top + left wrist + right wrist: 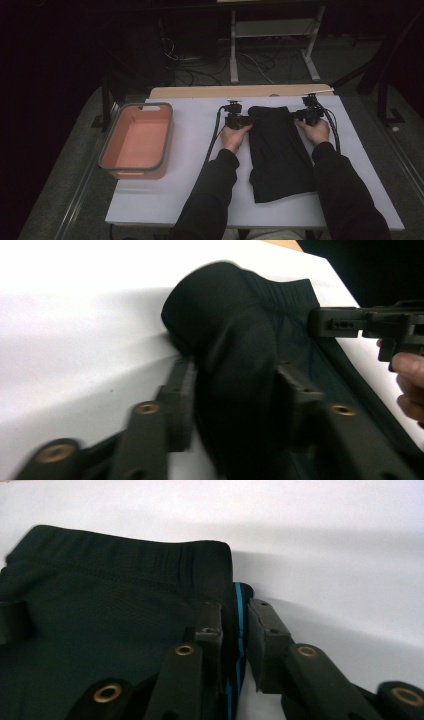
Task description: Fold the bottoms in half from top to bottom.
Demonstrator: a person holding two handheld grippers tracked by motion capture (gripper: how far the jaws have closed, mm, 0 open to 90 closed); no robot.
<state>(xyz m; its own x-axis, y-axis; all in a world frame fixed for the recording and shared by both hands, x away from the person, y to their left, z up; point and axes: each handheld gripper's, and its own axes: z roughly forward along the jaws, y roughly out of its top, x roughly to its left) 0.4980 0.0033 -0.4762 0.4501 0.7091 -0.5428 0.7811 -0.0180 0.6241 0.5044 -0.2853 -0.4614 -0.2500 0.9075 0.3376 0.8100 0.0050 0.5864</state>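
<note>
Garment: a black garment (279, 152) lies flat on the white table (190, 185), right of centre, its waistband toward the far edge.
Left gripper (239, 120): at the garment's far left corner; its jaws pinch a bunched fold of the black cloth.
Right gripper (306, 115): at the far right corner; jaws nearly together, pinching the garment's side edge with its blue stripe (239, 630).
Bin: an orange bin (137, 141) sits by the left edge, well apart.

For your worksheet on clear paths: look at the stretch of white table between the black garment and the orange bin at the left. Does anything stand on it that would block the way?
Nothing visible does. Between the black garment and the orange bin, the white table carries just the person's left hand, the left gripper and its cable.
</note>
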